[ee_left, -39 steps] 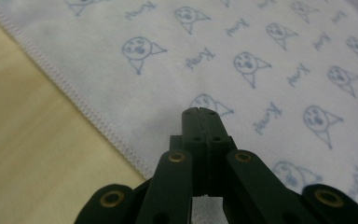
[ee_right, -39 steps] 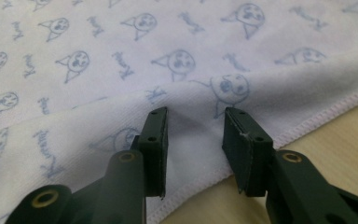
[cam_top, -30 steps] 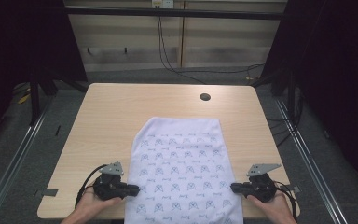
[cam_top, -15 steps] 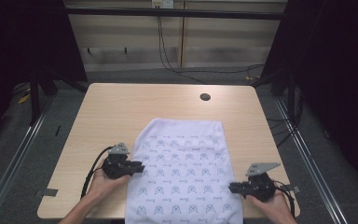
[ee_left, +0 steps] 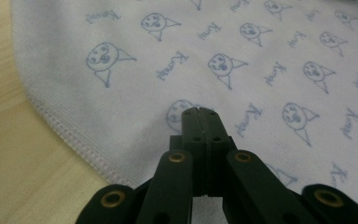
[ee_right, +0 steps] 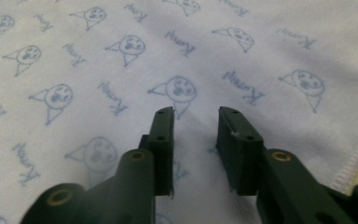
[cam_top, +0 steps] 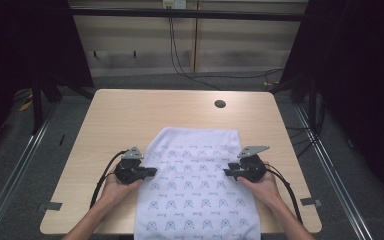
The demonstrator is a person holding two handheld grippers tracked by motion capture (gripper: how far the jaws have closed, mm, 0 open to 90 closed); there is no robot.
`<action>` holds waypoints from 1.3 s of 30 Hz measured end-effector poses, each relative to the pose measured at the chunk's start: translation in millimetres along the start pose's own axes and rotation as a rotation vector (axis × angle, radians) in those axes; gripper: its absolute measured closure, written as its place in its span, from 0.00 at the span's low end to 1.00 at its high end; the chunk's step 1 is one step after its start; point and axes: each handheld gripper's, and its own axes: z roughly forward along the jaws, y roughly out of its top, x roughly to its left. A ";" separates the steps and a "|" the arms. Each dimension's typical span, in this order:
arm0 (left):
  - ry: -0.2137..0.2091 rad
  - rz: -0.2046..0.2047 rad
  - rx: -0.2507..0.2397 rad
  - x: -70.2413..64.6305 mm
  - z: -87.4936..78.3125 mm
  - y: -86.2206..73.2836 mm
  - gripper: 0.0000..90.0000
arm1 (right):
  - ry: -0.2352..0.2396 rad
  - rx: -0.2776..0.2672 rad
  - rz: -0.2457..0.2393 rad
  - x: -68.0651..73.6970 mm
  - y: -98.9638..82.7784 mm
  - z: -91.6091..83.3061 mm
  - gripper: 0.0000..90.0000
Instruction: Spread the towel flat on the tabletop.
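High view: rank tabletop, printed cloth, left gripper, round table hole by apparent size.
1. Light wooden tabletop
2. White cloth with blue printed faces
3. Black left gripper, jaws shut
4. Dark round hole

The towel (cam_top: 196, 185) lies on the table (cam_top: 130, 115), overhanging its near edge.

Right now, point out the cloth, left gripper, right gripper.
cloth (cam_top: 195, 200), high view, printed middle.
left gripper (ee_left: 199, 112), left gripper view, shut tips over the cloth.
right gripper (ee_right: 196, 114), right gripper view, gap between open tips.
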 end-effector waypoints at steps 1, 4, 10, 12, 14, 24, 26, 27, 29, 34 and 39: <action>-0.006 0.007 -0.003 -0.8 0.3 -0.4 1.00 | -0.010 0.008 0.008 2.0 -0.4 -1.4 0.89; -0.036 0.030 0.007 -7.2 0.3 -1.9 1.00 | 0.024 0.024 -0.002 6.8 -7.4 -9.5 0.98; -0.156 0.066 0.055 -32.1 -2.7 -8.9 1.00 | 0.060 0.046 0.015 21.0 -29.9 -33.2 0.98; -0.170 0.076 0.058 -35.9 -4.5 -8.3 0.96 | 0.080 0.045 0.032 25.5 -37.2 -39.8 0.98; -0.162 0.058 0.023 -31.8 -7.7 -4.3 0.92 | 0.090 0.044 0.030 28.7 -41.6 -43.8 0.98; 0.040 -0.144 -0.097 33.3 3.3 15.6 0.93 | 0.125 0.060 0.038 24.9 -40.2 -43.3 0.97; 0.062 -0.135 -0.089 32.8 9.7 17.6 0.93 | 0.124 0.054 0.034 25.4 -39.8 -42.5 0.97; 0.059 -0.133 -0.078 32.9 11.8 18.0 0.93 | 0.116 0.060 0.031 25.9 -39.4 -42.7 0.96; 0.077 -0.118 -0.056 30.2 16.8 18.7 0.89 | 0.121 0.057 0.031 26.3 -39.3 -42.5 0.96; 0.019 -0.091 -0.050 21.0 22.3 22.2 0.82 | 0.125 0.056 0.030 26.0 -39.2 -42.3 0.94; -0.026 -0.010 -0.043 -0.8 31.1 30.3 0.77 | 0.118 0.058 0.025 26.2 -37.7 -41.5 0.92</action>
